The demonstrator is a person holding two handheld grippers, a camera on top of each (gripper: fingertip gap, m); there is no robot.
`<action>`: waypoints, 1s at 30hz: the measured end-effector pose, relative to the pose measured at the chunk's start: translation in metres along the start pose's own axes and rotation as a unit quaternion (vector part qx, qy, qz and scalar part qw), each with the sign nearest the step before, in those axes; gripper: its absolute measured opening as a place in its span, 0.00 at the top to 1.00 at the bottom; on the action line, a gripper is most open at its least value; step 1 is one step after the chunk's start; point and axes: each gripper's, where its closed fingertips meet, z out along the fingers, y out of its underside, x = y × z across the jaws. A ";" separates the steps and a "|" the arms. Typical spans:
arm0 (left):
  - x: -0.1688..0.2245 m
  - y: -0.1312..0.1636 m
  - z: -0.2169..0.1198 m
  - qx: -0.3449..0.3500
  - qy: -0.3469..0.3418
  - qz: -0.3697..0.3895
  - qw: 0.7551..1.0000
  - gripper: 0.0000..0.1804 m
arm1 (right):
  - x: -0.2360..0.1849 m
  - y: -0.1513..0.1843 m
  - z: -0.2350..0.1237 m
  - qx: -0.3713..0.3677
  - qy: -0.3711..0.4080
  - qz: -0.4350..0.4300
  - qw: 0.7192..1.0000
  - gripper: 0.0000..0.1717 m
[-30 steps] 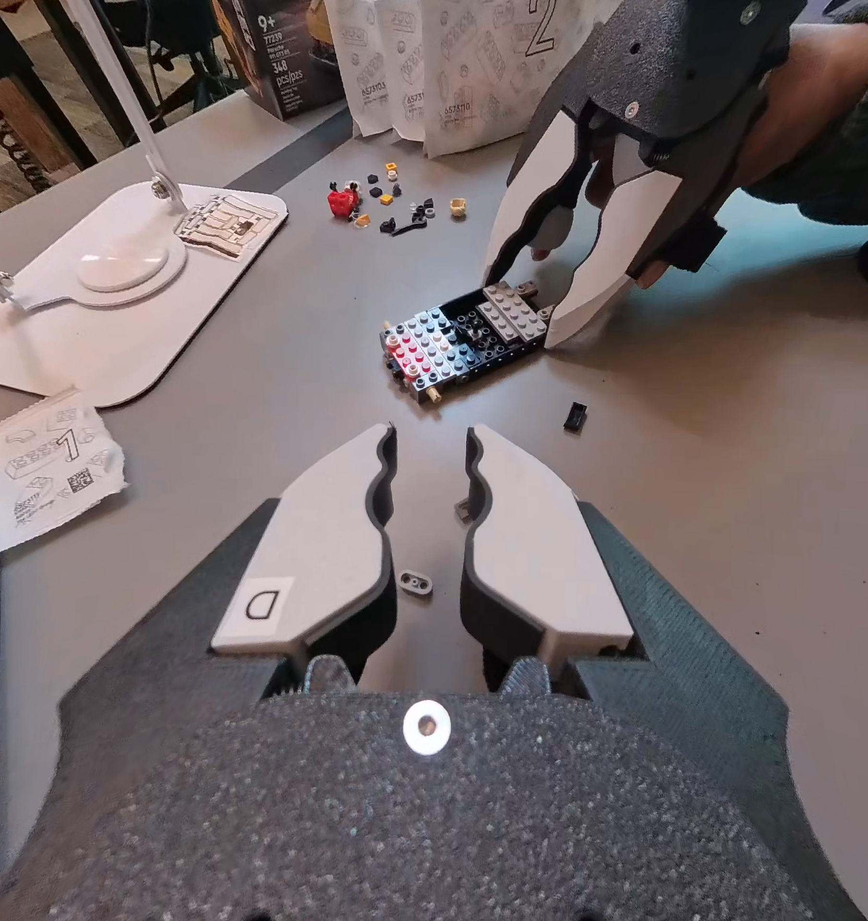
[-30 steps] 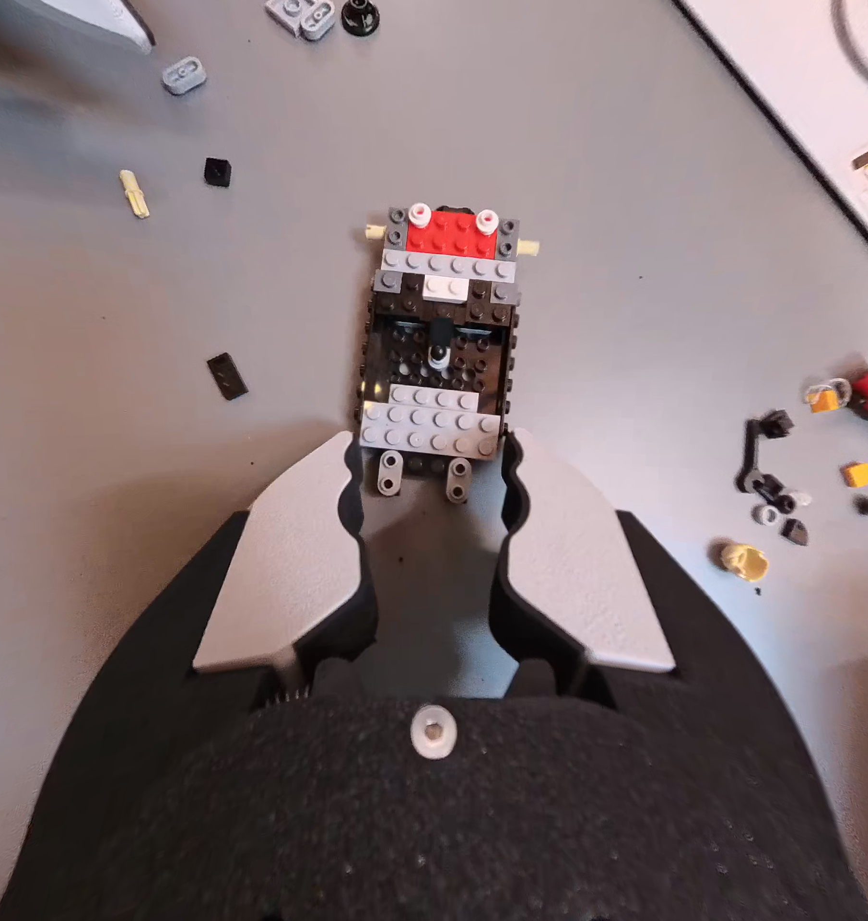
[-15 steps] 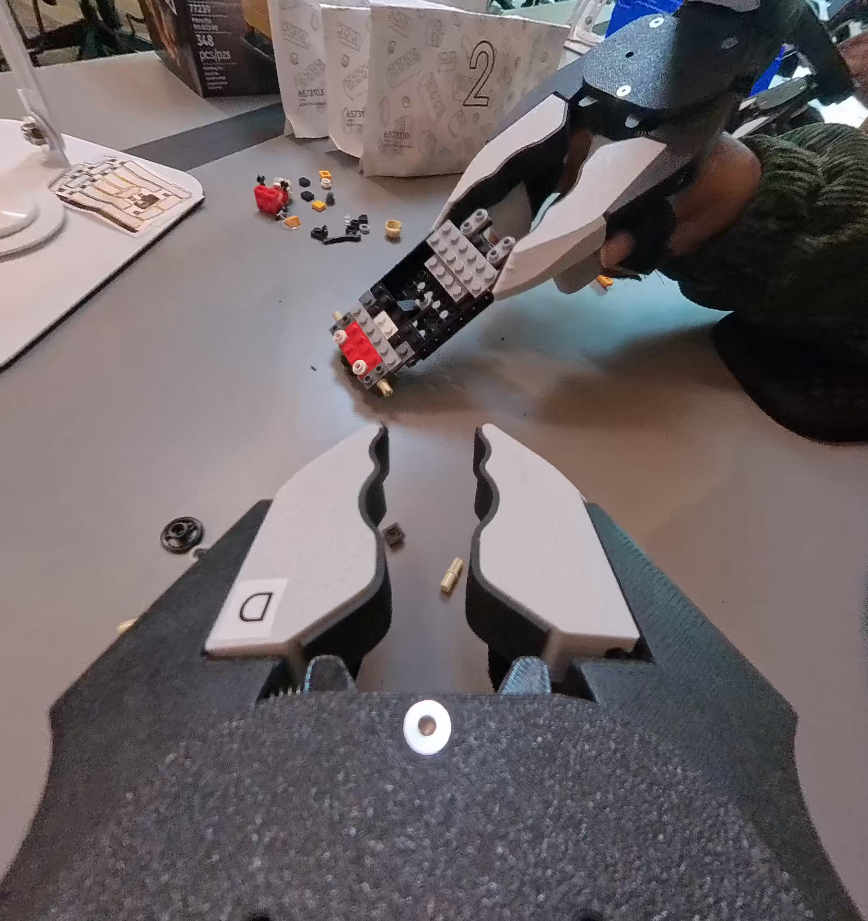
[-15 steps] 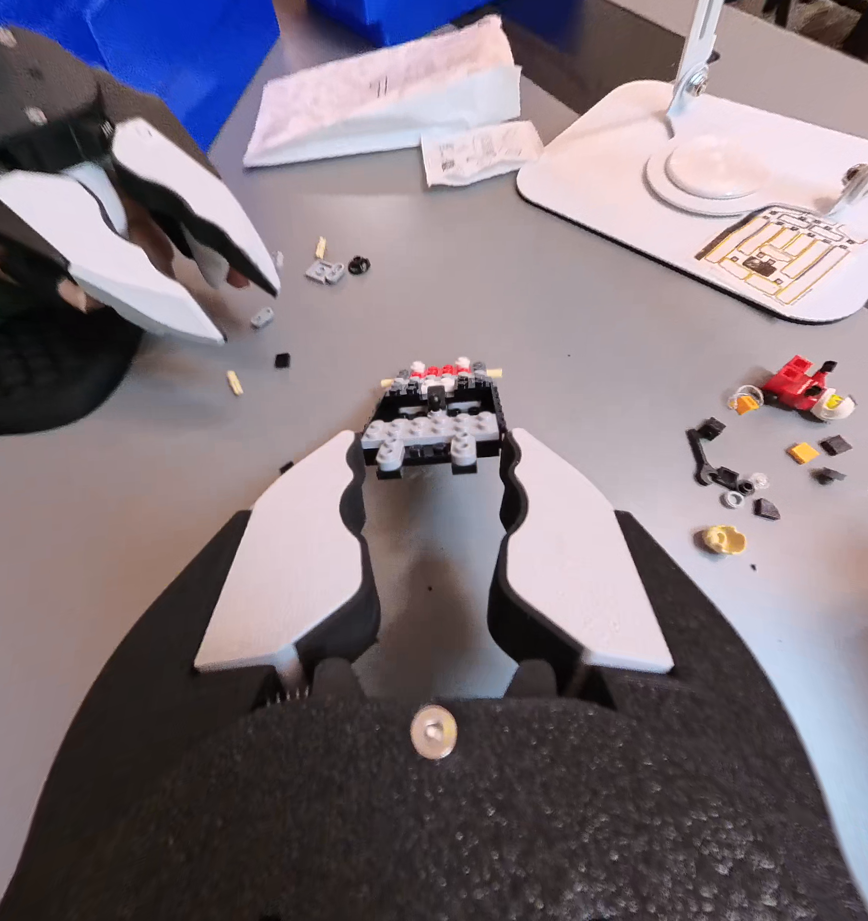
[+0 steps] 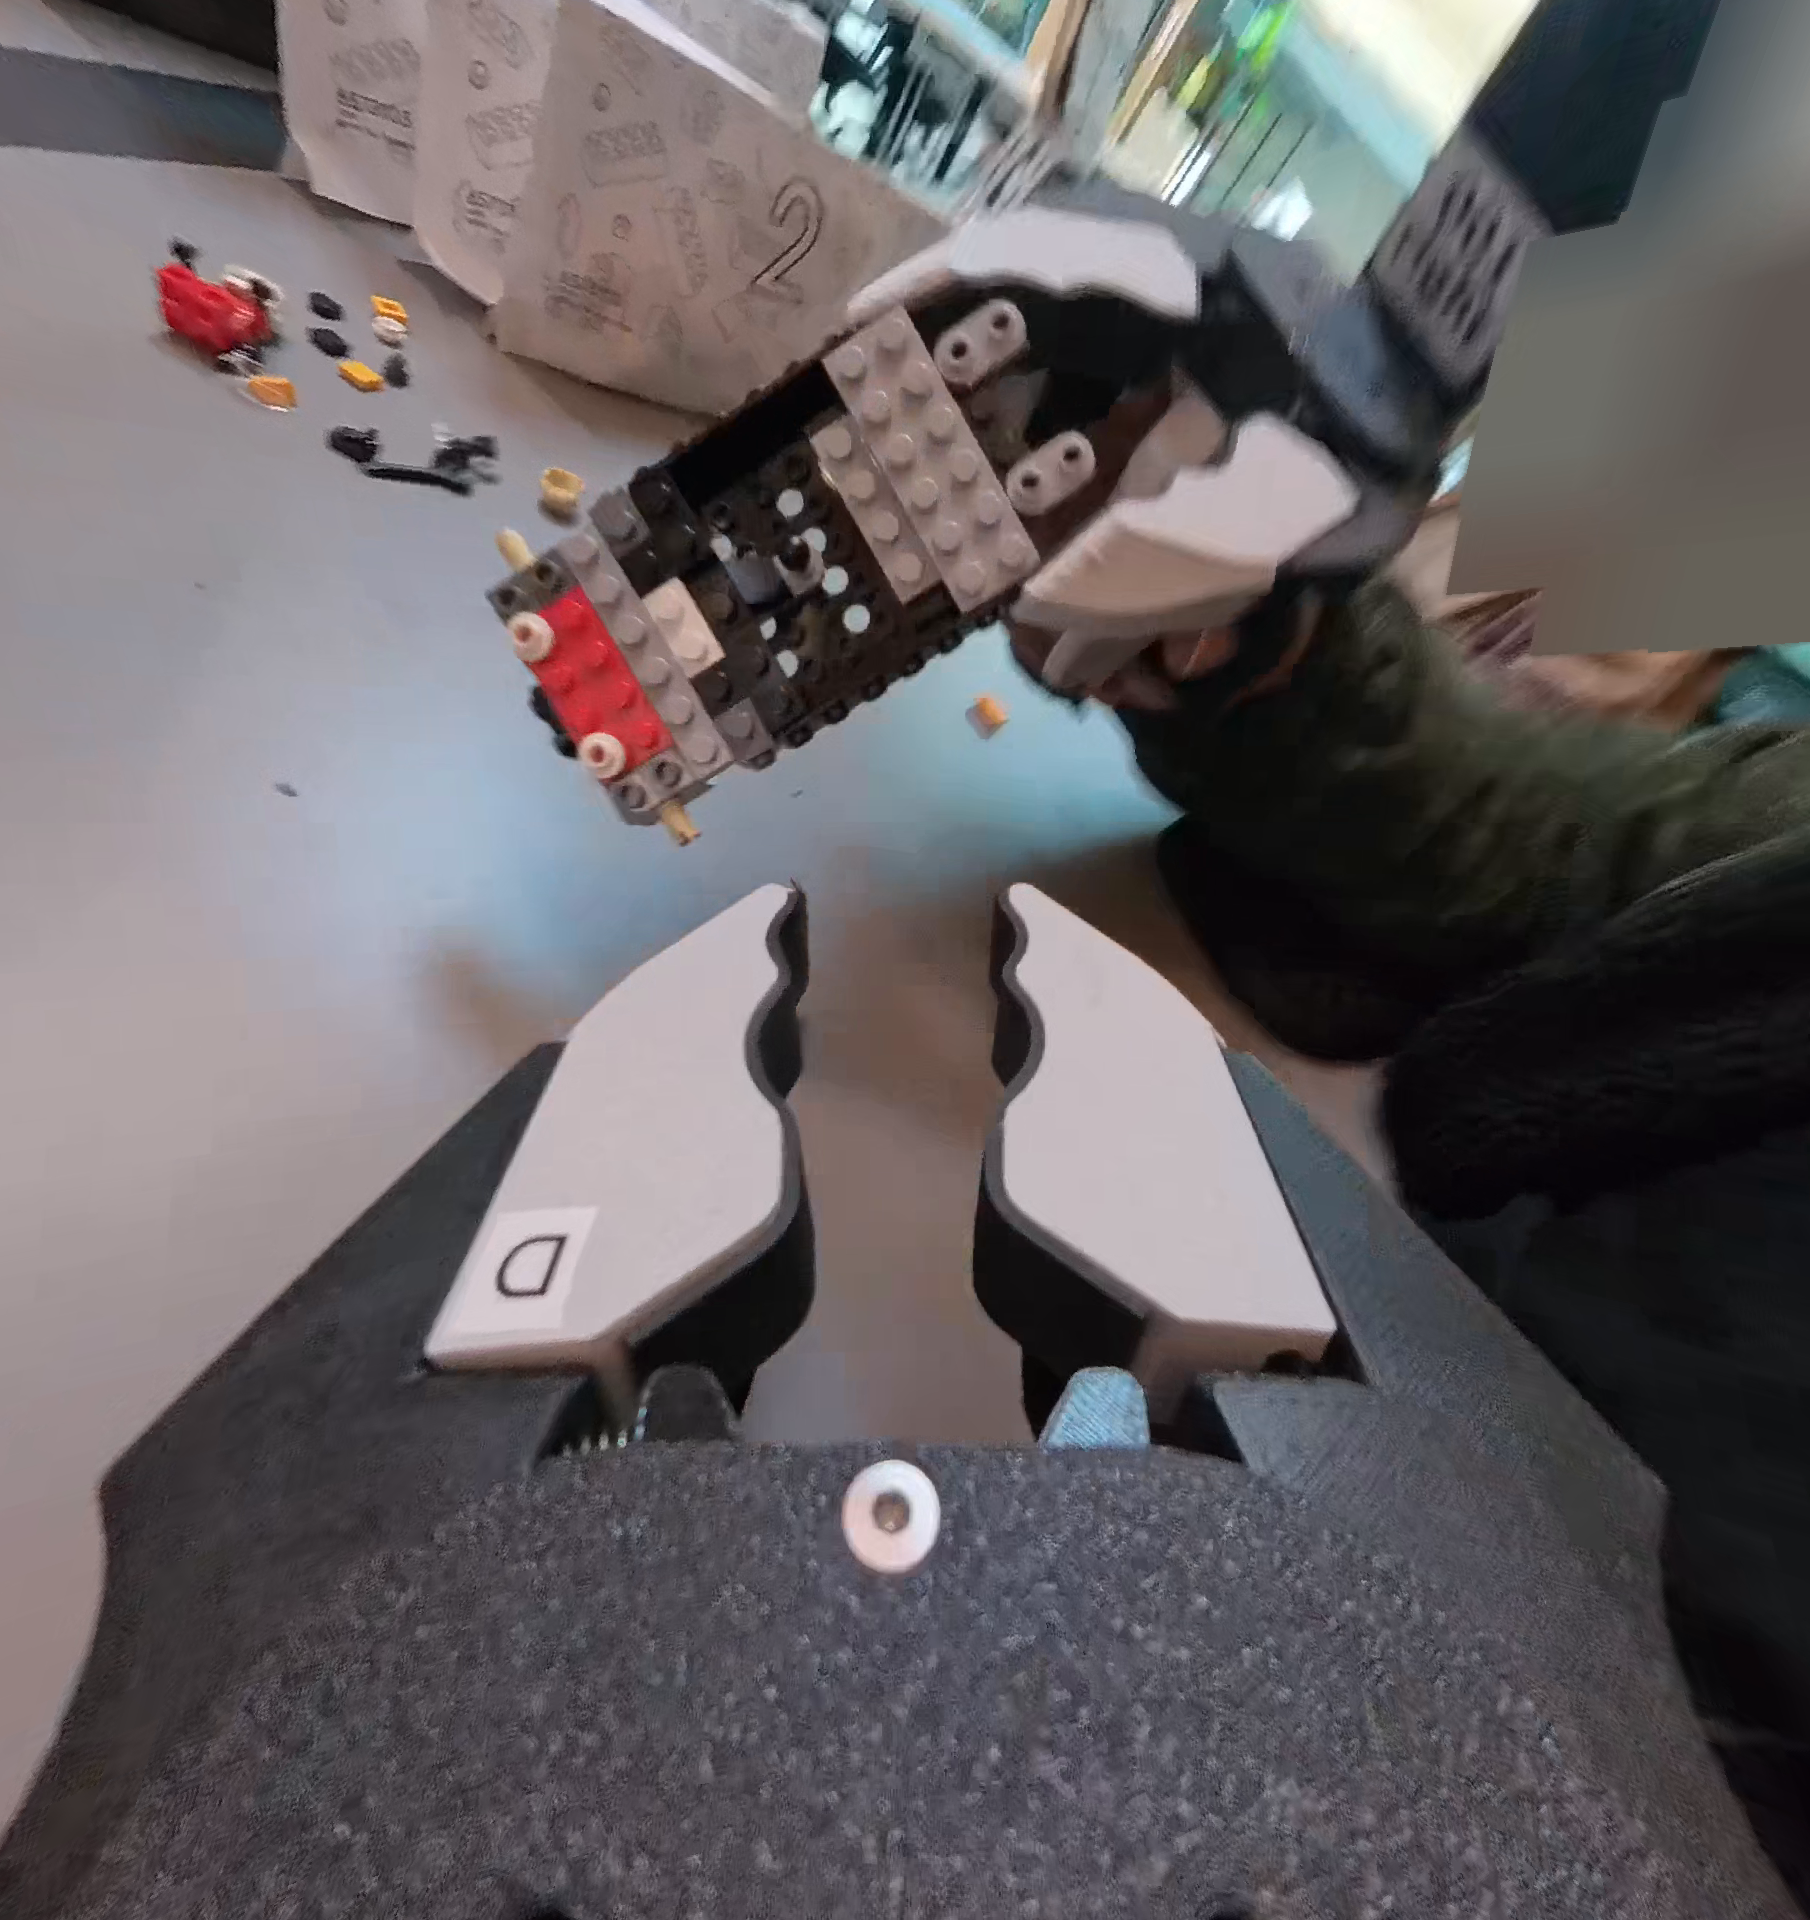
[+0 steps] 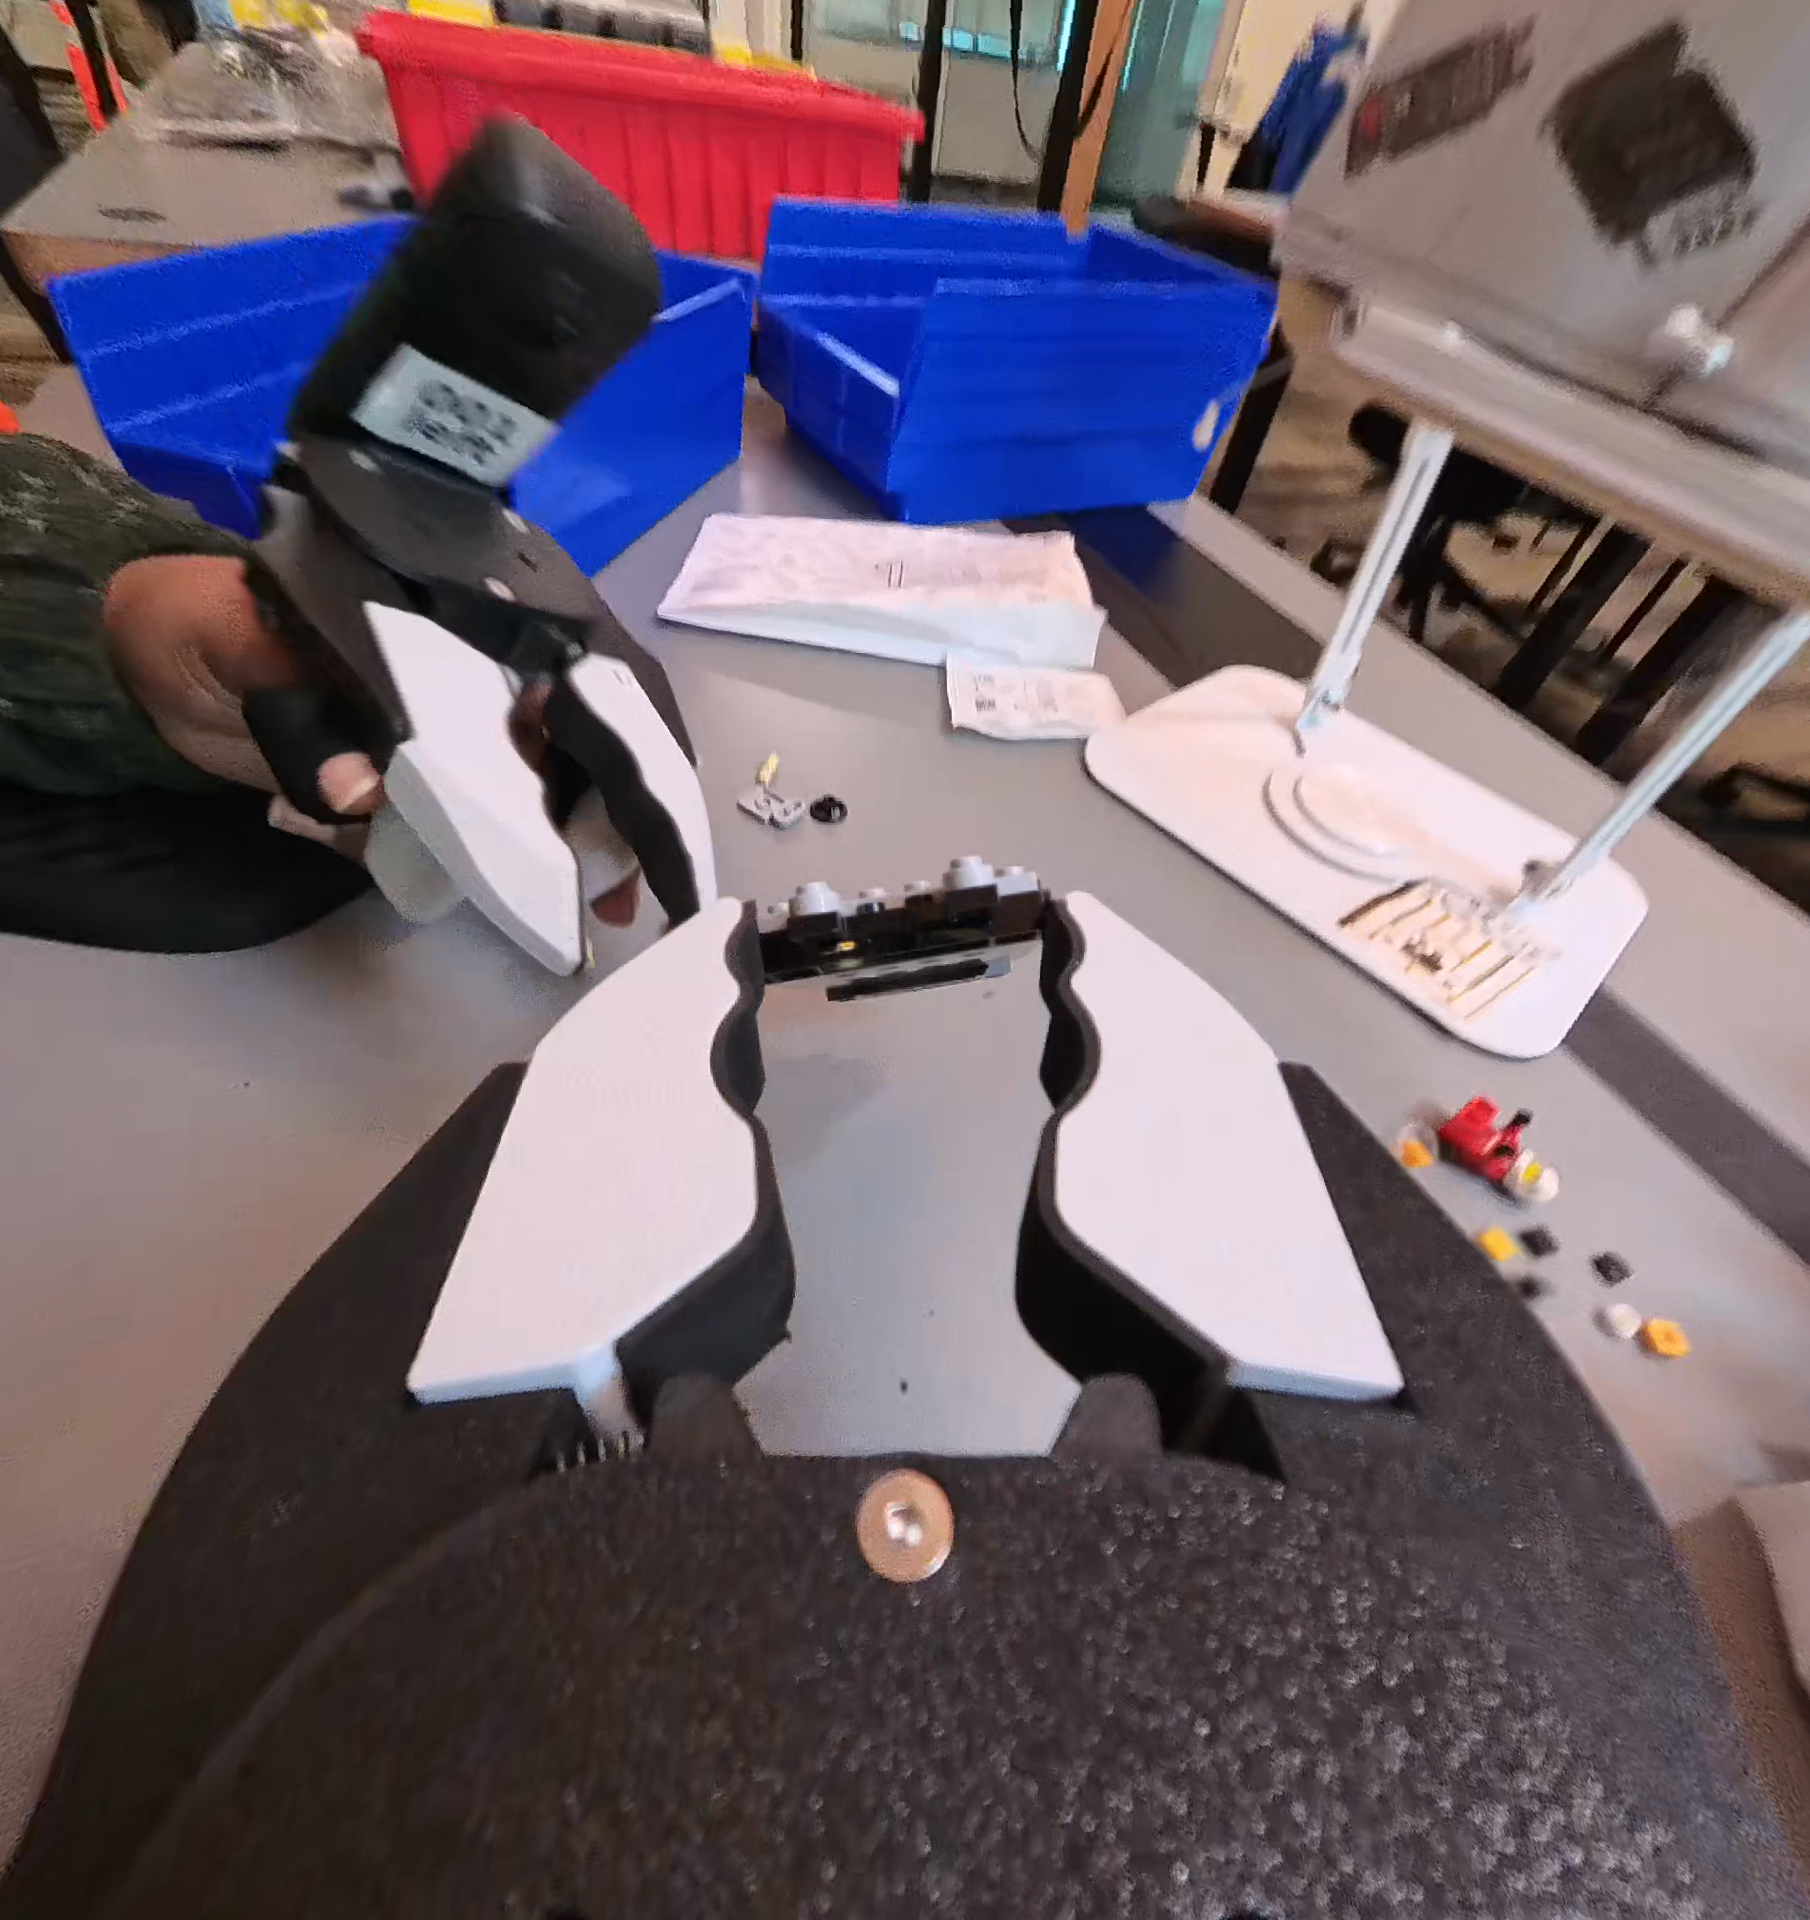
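Note:
My right gripper (image 6: 899, 914) is shut on one end of a black, grey and red brick model (image 6: 901, 925) and holds it in the air above the grey table (image 6: 205, 1091). In the left wrist view the model (image 5: 766, 561) hangs tilted, its red end down toward my left gripper, with the right gripper (image 5: 1119, 457) clamped on its far grey end. My left gripper (image 5: 899, 904) is open with nothing between its pads, low over the table just below the model. It also shows in the right wrist view (image 6: 610, 894), left of the model.
Loose small bricks (image 5: 361, 374) and a red piece (image 5: 200, 301) lie at the left, white paper bags (image 5: 610, 208) behind them. A white lamp base (image 6: 1368, 831), blue bins (image 6: 1005, 343) and a red bin (image 6: 631, 114) stand beyond. A small orange piece (image 5: 986, 715) lies on the table. The right tips stand about 20 centimeters off the red piece (image 5: 200, 301). It is also in sight in the right wrist view (image 6: 1473, 1125).
My right gripper has lifted the brick model off the table and tilted it up. My left gripper has opened a little and swung toward the model.

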 end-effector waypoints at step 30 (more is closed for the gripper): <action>0.014 0.024 0.004 -0.275 -0.076 0.360 0.889 0.93 | -0.072 -0.003 -0.012 -0.079 -0.196 -0.015 0.977 0.72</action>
